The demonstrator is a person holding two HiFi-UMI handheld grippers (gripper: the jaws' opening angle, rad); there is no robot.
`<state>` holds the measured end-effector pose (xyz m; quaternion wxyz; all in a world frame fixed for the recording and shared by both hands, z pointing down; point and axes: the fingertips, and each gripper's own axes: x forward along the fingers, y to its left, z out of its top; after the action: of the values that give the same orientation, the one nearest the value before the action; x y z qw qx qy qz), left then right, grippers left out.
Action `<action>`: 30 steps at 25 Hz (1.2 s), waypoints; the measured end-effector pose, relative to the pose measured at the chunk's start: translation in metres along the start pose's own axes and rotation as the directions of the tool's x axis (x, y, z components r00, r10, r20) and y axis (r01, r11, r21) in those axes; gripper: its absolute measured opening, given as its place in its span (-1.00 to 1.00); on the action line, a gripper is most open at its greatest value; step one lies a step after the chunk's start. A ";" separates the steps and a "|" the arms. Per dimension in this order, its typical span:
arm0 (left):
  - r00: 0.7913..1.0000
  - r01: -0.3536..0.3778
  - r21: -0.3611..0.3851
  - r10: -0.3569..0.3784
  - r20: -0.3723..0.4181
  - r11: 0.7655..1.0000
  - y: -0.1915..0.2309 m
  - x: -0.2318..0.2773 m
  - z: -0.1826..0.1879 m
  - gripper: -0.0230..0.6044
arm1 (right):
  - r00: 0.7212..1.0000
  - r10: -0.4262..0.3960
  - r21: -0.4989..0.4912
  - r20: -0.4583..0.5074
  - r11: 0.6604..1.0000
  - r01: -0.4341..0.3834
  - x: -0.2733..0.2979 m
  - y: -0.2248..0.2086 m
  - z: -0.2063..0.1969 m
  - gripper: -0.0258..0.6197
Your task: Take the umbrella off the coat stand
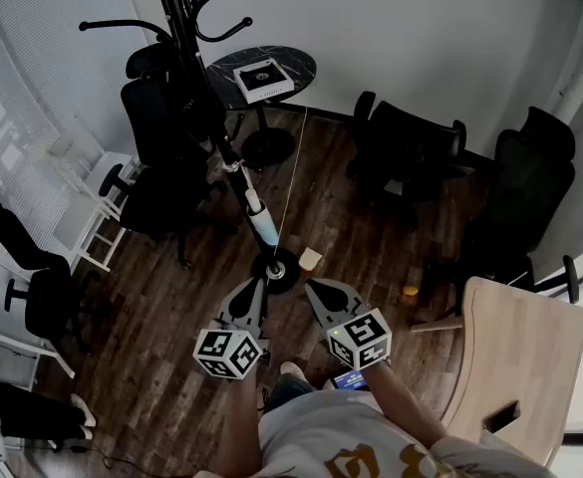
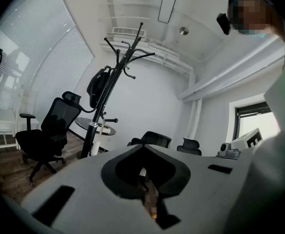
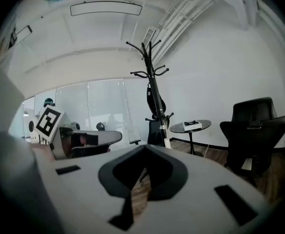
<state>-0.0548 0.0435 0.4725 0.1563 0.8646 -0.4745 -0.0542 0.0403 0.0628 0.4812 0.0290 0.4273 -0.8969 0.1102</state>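
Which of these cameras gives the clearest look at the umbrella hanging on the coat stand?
The left gripper view: the umbrella hangs side-on against the pale wall, its whole length showing. The right gripper view shows it likewise but smaller. The head view foreshortens it against dark chairs.

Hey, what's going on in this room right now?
A person stands facing the coat stand, holding one claw in each hand. The umbrella hangs on the stand, untouched. The left claw and right claw are both shut, empty, and held low, short of the stand.
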 end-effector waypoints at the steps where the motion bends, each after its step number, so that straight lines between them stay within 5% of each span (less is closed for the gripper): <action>1: 1.000 0.001 -0.003 -0.001 -0.002 1.000 0.000 -0.001 0.000 -0.86 | 1.000 0.001 -0.001 0.000 1.000 -0.001 -0.001 0.001 0.000 -0.89; 18: 0.999 -0.004 -0.027 0.003 -0.043 1.000 -0.011 -0.017 -0.007 -0.86 | 0.999 0.037 -0.009 0.007 0.999 -0.037 -0.016 0.018 0.001 -0.89; 30: 0.975 -0.213 -0.016 0.212 -0.068 0.977 0.037 -0.023 -0.013 -0.86 | 0.998 0.054 -0.007 -0.043 0.999 -0.054 0.007 0.017 -0.017 -0.88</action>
<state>-0.0940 0.0473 0.4957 0.1866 0.8083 -0.5582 -0.0140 0.0214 0.0716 0.4960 0.0471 0.4003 -0.9077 0.1165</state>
